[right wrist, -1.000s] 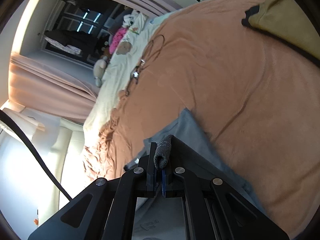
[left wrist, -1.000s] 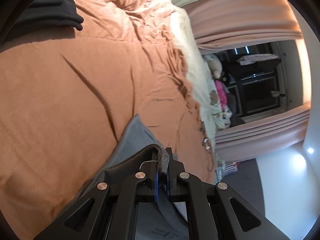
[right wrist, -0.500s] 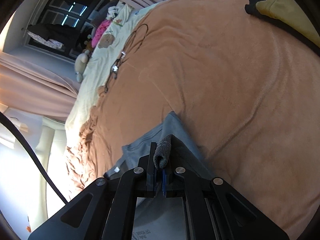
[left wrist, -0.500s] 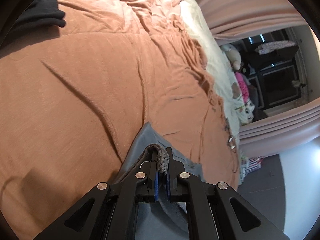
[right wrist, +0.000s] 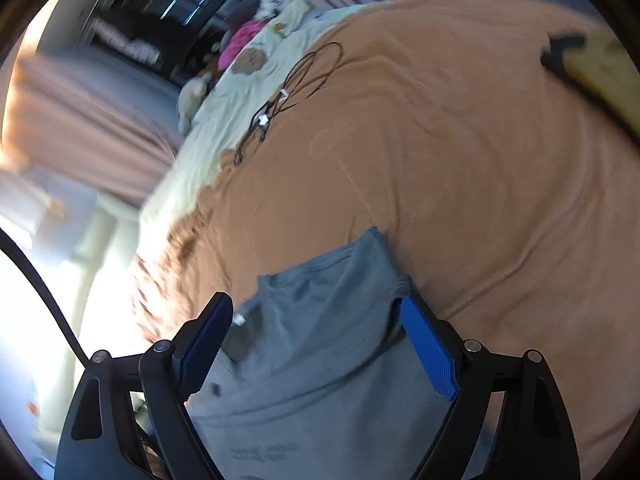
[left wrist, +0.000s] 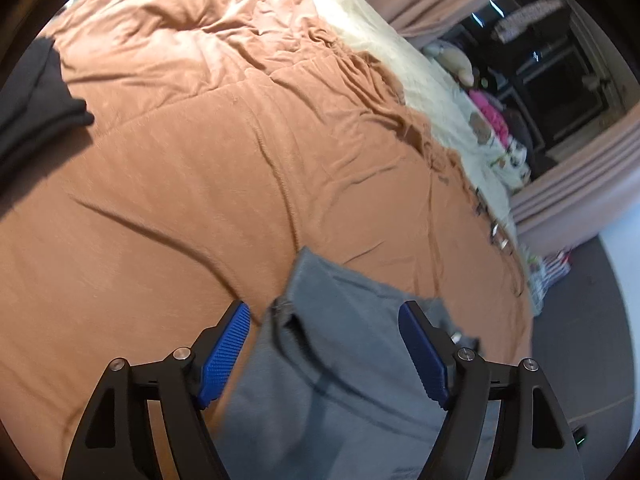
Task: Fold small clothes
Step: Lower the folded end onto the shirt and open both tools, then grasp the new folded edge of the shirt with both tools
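A small grey garment [left wrist: 344, 344] lies on the orange bedspread [left wrist: 192, 168] just in front of both grippers. In the left wrist view my left gripper [left wrist: 325, 352] is open, its blue pads [left wrist: 224, 350] standing on either side of the cloth's collar end without touching it. The right wrist view shows the same grey garment [right wrist: 320, 340] spread under my right gripper [right wrist: 320, 348], which is open too, with a blue pad [right wrist: 428, 354] over the cloth's right edge. Nothing is held by either one.
A dark garment [left wrist: 36, 96] lies at the far left of the bed. A yellow and black garment [right wrist: 600, 68] lies at the far right. Black cables [right wrist: 288, 96] sit near the cream sheet [left wrist: 440, 92], with soft toys [right wrist: 240, 44] and curtains [left wrist: 580, 184] beyond.
Both grippers were shut on the grey garment's edge and have opened, letting it drop onto the bedspread. The garment now lies flat below the fingers.
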### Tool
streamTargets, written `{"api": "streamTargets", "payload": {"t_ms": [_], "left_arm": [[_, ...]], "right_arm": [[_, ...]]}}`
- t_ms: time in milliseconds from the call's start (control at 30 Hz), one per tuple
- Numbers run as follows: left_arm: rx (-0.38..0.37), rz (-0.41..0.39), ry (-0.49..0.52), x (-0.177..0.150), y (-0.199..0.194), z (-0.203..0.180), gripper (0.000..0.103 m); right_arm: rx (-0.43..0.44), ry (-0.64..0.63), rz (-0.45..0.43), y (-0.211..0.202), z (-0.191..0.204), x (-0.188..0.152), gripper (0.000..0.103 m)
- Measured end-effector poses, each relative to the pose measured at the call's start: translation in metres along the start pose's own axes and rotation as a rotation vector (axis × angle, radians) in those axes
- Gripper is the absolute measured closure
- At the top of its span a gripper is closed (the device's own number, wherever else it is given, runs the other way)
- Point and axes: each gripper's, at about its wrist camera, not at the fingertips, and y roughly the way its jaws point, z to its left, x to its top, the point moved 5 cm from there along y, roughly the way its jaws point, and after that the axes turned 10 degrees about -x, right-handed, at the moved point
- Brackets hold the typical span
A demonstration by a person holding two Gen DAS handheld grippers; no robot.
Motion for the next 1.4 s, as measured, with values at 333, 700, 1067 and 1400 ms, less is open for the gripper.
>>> {"api": "streamTargets", "payload": {"t_ms": [333,700,1067,1400], "left_arm": [[0.158,0.170,0.318,-0.020,-0.004,-0.002,0.025],[0.284,0.286,0.460,-0.045,0.023,0.011,0.025],[0.344,0.380,0.556,-0.054,0.071,0.016,0.025],[0.323,0.302,0.518,-0.020,0.095,0.013,0.032]], "right_arm": [[-0.220,-0.377,0.045,-0.026,0.029,-0.016,0.018],[-0.333,-0.547,0.067,-0.004,0.024,-0.027,0.018],[-0.391,-0.626,0.107,0.050,0.024,-0.025,0.018],[-0.352,-0.569,0.107,0.097,0.026,0.003,0.036]]}}
